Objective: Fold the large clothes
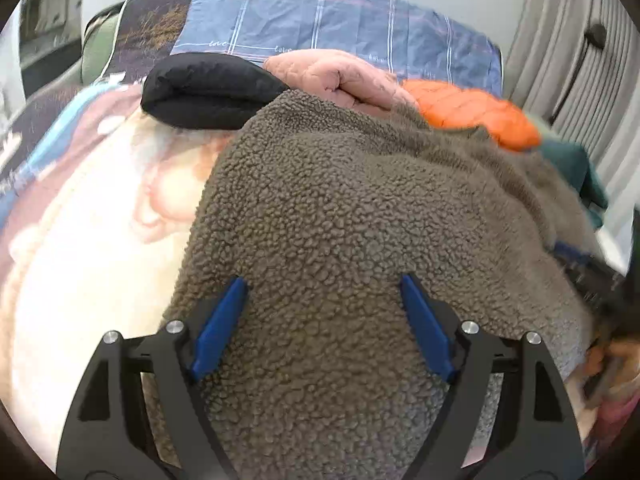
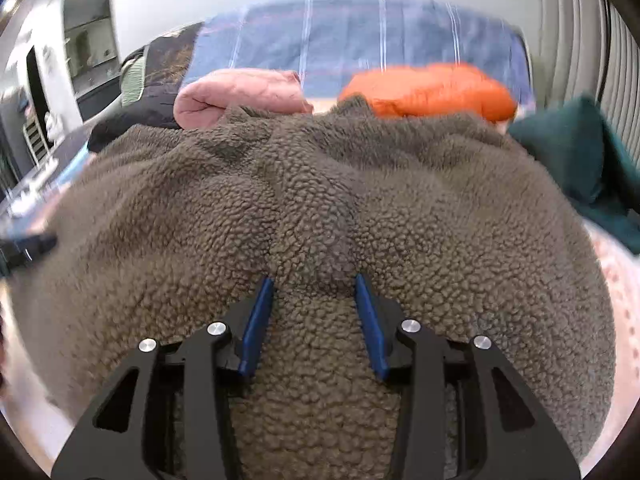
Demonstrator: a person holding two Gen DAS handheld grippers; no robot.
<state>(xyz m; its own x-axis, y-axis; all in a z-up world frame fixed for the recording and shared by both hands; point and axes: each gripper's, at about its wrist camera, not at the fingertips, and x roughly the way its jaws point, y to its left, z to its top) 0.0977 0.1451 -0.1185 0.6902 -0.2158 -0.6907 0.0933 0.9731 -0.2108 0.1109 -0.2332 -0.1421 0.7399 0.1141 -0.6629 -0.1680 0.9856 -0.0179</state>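
A large grey-brown fleece garment (image 1: pixel 360 208) lies spread on the bed and fills both views (image 2: pixel 320 200). My left gripper (image 1: pixel 323 284) is wide open just above the fleece near its left edge, with fleece between the blue pads (image 1: pixel 218 332). My right gripper (image 2: pixel 315 280) is partly closed around a raised fold of the fleece, its blue pads (image 2: pixel 256 324) touching the fabric on both sides. The left gripper's tip shows at the left edge of the right wrist view (image 2: pixel 24 248).
Folded clothes line the far side: a black one (image 1: pixel 208 88), a pink quilted one (image 1: pixel 340 76), an orange puffer (image 1: pixel 476 116) and a dark teal one (image 2: pixel 576 156). A blue plaid pillow (image 1: pixel 320 20) lies behind them. Printed bedsheet (image 1: pixel 100 220) at left; grey curtain (image 1: pixel 576 40) at right.
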